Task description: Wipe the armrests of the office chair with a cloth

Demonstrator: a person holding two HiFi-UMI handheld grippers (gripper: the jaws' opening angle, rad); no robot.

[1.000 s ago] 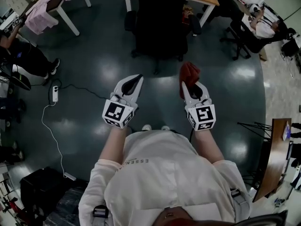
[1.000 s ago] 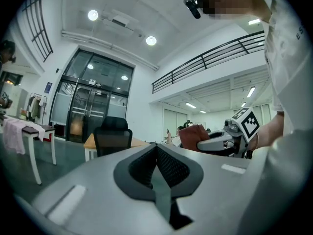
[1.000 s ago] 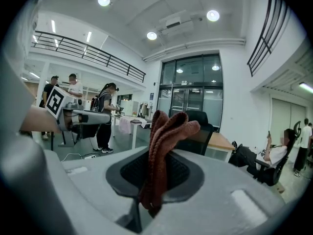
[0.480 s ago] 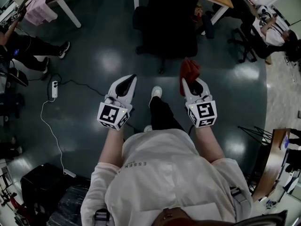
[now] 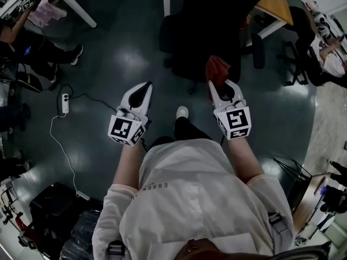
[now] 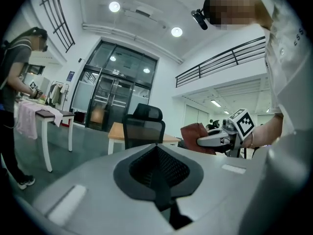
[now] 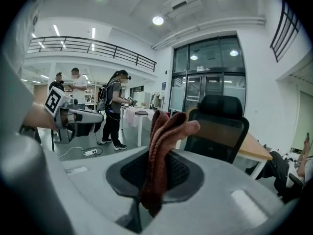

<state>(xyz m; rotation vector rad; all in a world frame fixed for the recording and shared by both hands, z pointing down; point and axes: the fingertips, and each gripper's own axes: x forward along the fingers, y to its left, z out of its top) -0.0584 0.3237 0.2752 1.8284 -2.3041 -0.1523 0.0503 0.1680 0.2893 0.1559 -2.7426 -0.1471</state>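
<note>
The black office chair (image 5: 209, 28) stands just ahead of me, its back toward me, with an armrest (image 5: 166, 34) on its left and another (image 5: 258, 50) on its right. My right gripper (image 5: 221, 84) is shut on a reddish-brown cloth (image 5: 217, 69), which sticks up out of the jaws near the chair's back. In the right gripper view the cloth (image 7: 164, 146) stands folded between the jaws, with the chair (image 7: 217, 126) behind it. My left gripper (image 5: 147, 85) is shut and holds nothing; it hangs left of the chair, apart from it. The left gripper view shows the chair (image 6: 143, 126) ahead.
A wooden desk (image 5: 277, 7) stands behind the chair. A white table (image 5: 76, 7) with a pink cloth is at the far left. A power strip (image 5: 65, 105) and its cable lie on the floor to the left. People sit at both sides. My shoe (image 5: 182, 111) is forward.
I have stepped toward the chair, which now sits closer and larger in the head view. Both grippers moved forward with me; the cloth stays in the right one.
</note>
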